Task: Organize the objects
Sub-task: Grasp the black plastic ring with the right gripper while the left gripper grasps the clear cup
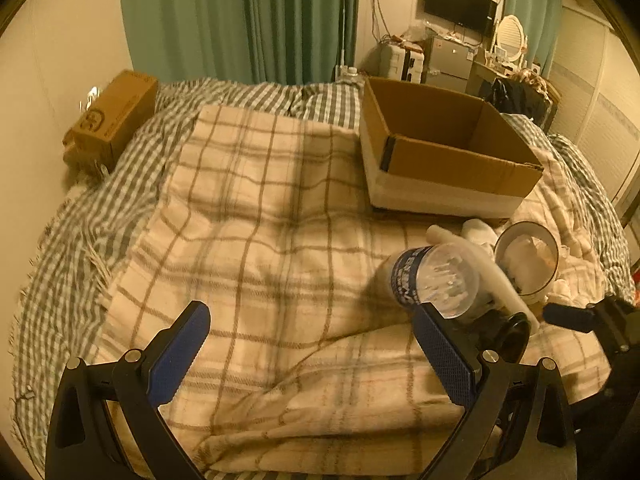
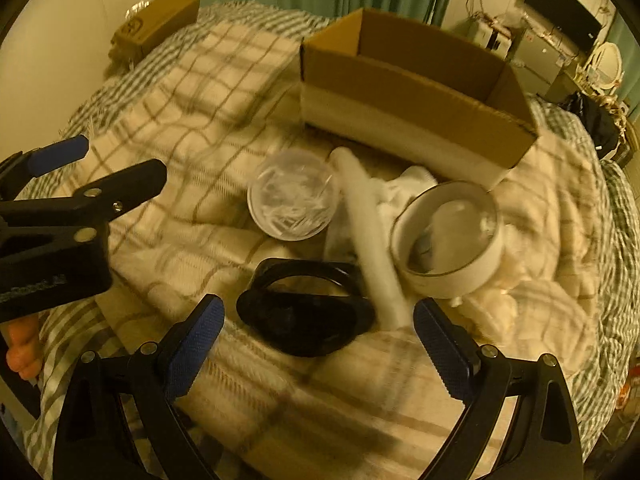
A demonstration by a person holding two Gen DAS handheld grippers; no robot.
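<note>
Several items lie together on the plaid blanket: a clear plastic jar (image 2: 292, 200) with a blue label (image 1: 406, 280), a long white tube (image 2: 372, 232), a white round cup (image 2: 448, 236) with pale stuff inside, a white cloth (image 2: 408, 184) and a black loop-shaped object (image 2: 304, 332). Behind them stands an open cardboard box (image 2: 400, 88), which looks empty in the left wrist view (image 1: 460, 160). My right gripper (image 2: 318, 307) is open, just short of the black object. My left gripper (image 1: 310, 320) is open over bare blanket, its right finger beside the jar (image 1: 436, 280).
A brown carton (image 1: 116, 116) sits at the bed's far left corner against the wall. Green curtains (image 1: 240, 20) hang behind the bed. A cluttered desk, a monitor and a mirror stand at the far right. In the right wrist view, the left gripper (image 2: 124, 158) and a hand (image 2: 22, 348) fill the left edge.
</note>
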